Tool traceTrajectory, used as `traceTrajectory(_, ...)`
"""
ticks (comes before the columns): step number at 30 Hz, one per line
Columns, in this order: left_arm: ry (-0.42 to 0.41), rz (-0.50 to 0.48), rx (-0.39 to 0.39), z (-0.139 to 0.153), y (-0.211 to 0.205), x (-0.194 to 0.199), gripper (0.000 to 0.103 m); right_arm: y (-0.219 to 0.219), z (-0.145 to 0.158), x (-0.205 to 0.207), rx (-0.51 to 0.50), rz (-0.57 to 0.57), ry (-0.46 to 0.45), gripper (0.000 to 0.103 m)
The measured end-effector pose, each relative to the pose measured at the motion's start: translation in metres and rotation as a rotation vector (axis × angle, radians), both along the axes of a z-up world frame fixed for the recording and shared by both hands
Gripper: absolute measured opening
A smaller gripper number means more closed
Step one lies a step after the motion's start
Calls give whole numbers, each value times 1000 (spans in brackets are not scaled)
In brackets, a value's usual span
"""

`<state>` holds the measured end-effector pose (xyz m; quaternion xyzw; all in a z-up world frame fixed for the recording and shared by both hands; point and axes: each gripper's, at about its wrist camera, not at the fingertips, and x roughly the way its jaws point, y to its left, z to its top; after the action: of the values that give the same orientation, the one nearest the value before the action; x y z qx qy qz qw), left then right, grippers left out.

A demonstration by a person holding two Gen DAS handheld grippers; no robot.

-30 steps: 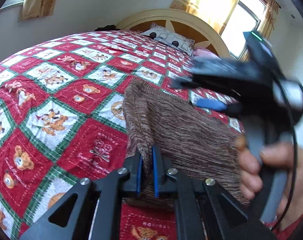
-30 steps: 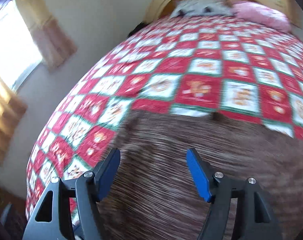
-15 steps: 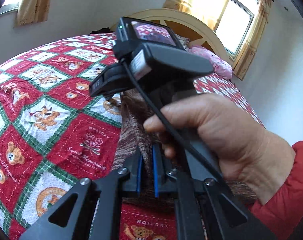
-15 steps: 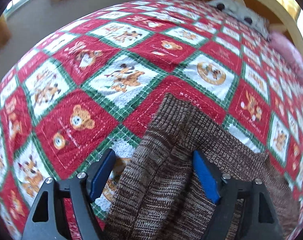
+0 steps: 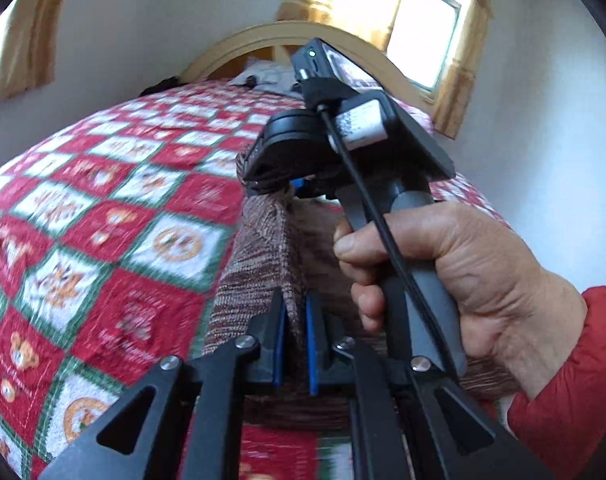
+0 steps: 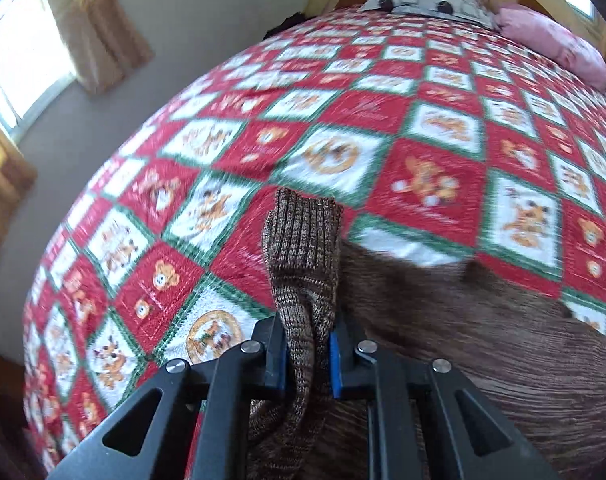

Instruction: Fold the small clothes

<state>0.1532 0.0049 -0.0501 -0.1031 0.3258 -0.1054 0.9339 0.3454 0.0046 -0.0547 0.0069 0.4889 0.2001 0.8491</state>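
- Right gripper [image 6: 306, 356]: a second ago its tongs stood wide apart over the brown knit garment [image 6: 483, 360]; half a second ago they straddled a raised ridge of it. Now they are clamped together on the ribbed end [image 6: 303, 236], which looks like a cuff or hem corner and stands up out of the pinch.
- Left gripper [image 5: 294, 344]: tongs pressed together on a fold of the same garment [image 5: 259, 264], as in both earlier views. This grip has not let go.
- From the left wrist view we see the right hand [image 5: 455, 276] around the handle of the other tool, just beyond our own tongs. It came across into this view over the last second.
- Garment position: spread on the red, white and green bear-patterned quilt [image 6: 423, 148], with the bulk lying flat below and right of the right gripper. The two pinched points along its left edge are lifted off the bed.
- Background is smeared in both views, so we judge the tools are in motion.
- Our reading: with both ends of that edge now held, the grasp step is done. The next move is likely to carry the edge across the body for a fold. Risk: thick knit slipping, or bunching unevenly.
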Motion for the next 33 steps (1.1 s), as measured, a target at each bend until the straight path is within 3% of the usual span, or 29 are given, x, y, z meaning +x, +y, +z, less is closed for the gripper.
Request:
traceTrajectory(5,-43,-104,7,17,-44,-7,9,-65,28,-2,62,-58,-20,14)
traceTrajectory(10,-61,-232,30,20,-106,-15,9,-137,41,-20,41,-101,-47,14)
traceTrajectory(17,-68,-378,97,11,-184,-28,9,-232,31,-38,64,-196,-54,14)
traceTrajectory(23,-19,-420,145,-12,-218,-27,9,-273,0,-42,97,-246,-35,14)
traceTrajectory(29,43,-452,165,-26,-225,-28,10,-291,-27,-45,137,-278,-27,11)
traceTrajectory(32,67,-506,164,-21,-219,-34,16,-293,-30,-49,134,-302,-43,24)
traceTrajectory(33,76,-535,161,-18,-217,-41,22,-296,-29,-51,134,-316,-38,31)
